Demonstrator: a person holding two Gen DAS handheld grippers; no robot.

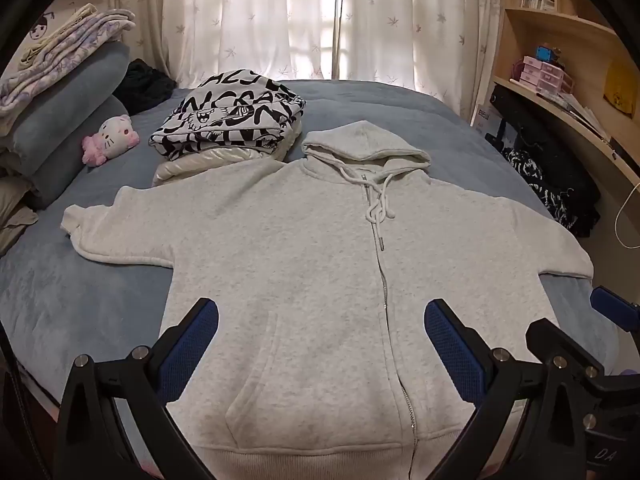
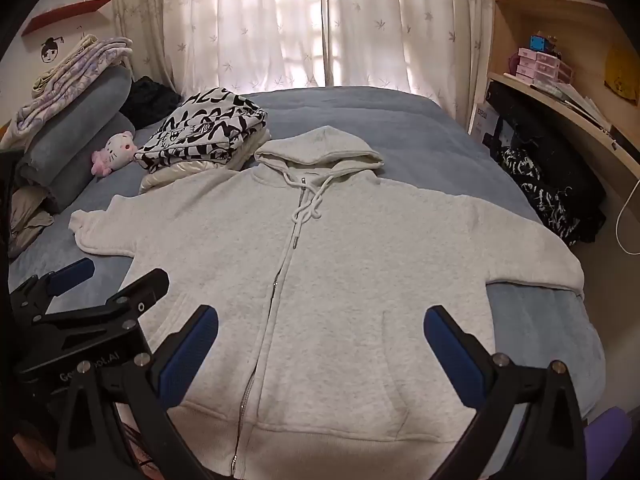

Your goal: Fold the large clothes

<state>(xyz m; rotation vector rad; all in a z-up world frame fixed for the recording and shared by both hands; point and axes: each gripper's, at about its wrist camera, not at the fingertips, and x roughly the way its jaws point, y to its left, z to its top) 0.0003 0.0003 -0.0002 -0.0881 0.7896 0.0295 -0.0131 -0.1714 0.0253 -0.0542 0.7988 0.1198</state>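
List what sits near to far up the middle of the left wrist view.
Hoodie hem → pocket → drawstring knot → hood → blue bedspread → curtains.

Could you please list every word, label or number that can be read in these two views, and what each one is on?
"DA": on the right claw's black body.
"Ge…ot.AI", middle hidden: on the left claw's black body.
Black-and-white printed garment: large letters, folded, no whole word readable.
White box beside the shelves: print too blurred.
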